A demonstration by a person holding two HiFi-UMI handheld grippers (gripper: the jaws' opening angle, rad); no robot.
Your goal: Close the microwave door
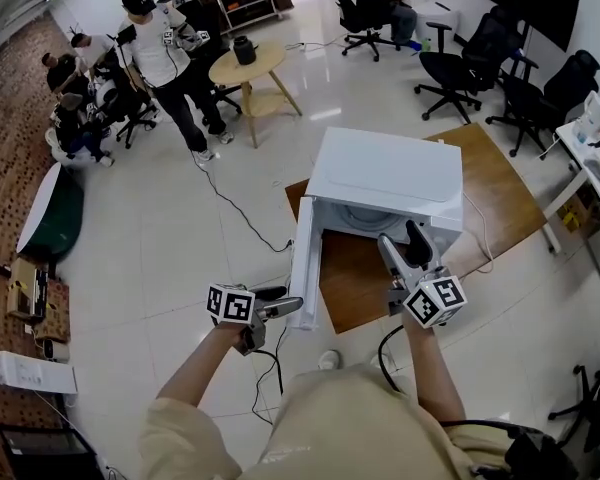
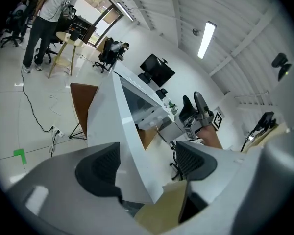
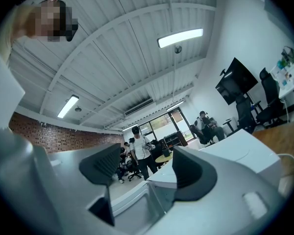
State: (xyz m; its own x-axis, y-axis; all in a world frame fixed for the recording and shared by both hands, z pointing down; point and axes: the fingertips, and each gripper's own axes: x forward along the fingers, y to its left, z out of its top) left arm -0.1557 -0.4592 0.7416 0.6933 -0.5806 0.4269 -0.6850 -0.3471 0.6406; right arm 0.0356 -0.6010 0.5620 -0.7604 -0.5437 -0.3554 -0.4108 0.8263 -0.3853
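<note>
A white microwave [image 1: 385, 178] stands on a low wooden table [image 1: 505, 188]. Its door [image 1: 304, 258] hangs wide open, swung out to the left, edge-on to me. My left gripper [image 1: 288, 305] is at the door's lower near corner. In the left gripper view the door [image 2: 112, 121] runs between the jaws of the left gripper [image 2: 147, 163]; the left pad lies against it and the right pad [image 2: 193, 160] stands apart, so the gripper is open. My right gripper [image 1: 400, 238] is raised before the open cavity, open and empty. In the right gripper view the right gripper [image 3: 144, 173] points upward over the microwave top [image 3: 240, 151].
A cable [image 1: 240, 213] trails over the glossy floor left of the table. A round wooden table [image 1: 245, 68] and a standing person [image 1: 170, 63] are at the back left. Office chairs [image 1: 460, 68] are at the back right, and a white desk [image 1: 595, 153] stands at the right edge.
</note>
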